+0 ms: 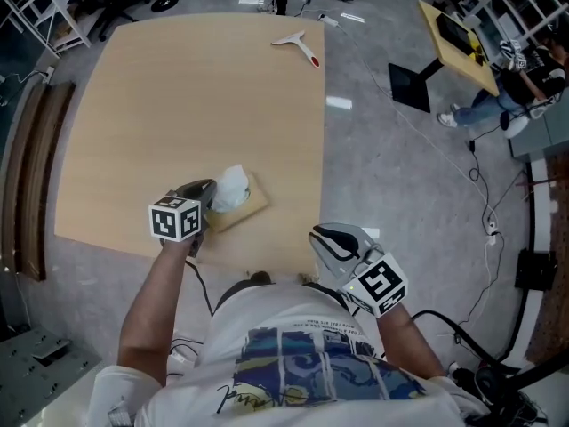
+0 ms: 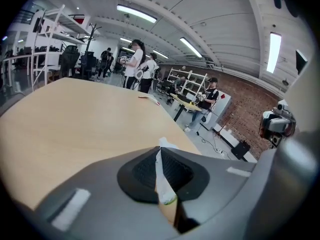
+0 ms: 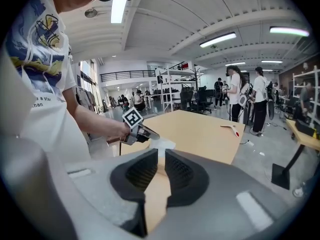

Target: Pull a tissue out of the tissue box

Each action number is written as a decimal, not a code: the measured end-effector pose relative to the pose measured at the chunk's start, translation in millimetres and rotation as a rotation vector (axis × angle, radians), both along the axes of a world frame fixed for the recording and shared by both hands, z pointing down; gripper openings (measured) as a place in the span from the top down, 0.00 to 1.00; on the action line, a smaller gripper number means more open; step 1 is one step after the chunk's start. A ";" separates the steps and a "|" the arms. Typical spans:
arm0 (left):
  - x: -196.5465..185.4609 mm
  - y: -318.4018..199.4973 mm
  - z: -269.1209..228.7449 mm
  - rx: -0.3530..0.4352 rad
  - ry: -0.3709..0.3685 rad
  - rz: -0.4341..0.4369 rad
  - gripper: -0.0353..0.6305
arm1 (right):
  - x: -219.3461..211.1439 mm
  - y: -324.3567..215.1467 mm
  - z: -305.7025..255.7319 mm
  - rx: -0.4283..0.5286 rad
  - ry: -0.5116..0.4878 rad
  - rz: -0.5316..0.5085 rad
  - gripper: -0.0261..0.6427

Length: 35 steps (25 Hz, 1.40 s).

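We count one table (image 1: 178, 96), and near its front edge sits one tissue box (image 1: 252, 205). On the left, our left gripper (image 1: 210, 192) is clamped tight on the single white tissue (image 1: 233, 185) that sticks up from the box. Over on the right, our right gripper (image 1: 327, 237) hangs beside the table's corner, its jaws a narrow slit apart with nothing between them.

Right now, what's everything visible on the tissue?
The tissue is white, thin and crumpled, like soft paper. It stands up in a bunched tuft from the flat tan tissue box near the table's front edge. The left gripper is shut on it, a folded strip pinched between its jaws.
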<state>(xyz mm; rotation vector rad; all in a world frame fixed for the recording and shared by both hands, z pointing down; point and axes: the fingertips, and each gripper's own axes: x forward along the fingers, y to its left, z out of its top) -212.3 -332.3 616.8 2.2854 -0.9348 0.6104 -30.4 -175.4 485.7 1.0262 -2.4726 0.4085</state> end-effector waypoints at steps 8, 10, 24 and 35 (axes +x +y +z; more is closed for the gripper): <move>6.5 18.6 -25.4 0.130 -0.035 -0.038 0.94 | 12.7 11.7 -4.2 0.011 -0.013 -0.058 0.91; 5.8 23.0 -29.7 0.159 -0.045 -0.045 0.94 | 14.2 15.1 -3.6 0.015 -0.015 -0.069 0.91; 13.9 42.3 -71.2 0.304 -0.079 -0.099 0.94 | 33.2 25.2 -8.2 0.034 -0.032 -0.139 0.91; 39.1 71.0 -129.0 0.413 -0.029 -0.162 0.94 | 57.7 30.6 -9.7 0.052 -0.047 -0.205 0.91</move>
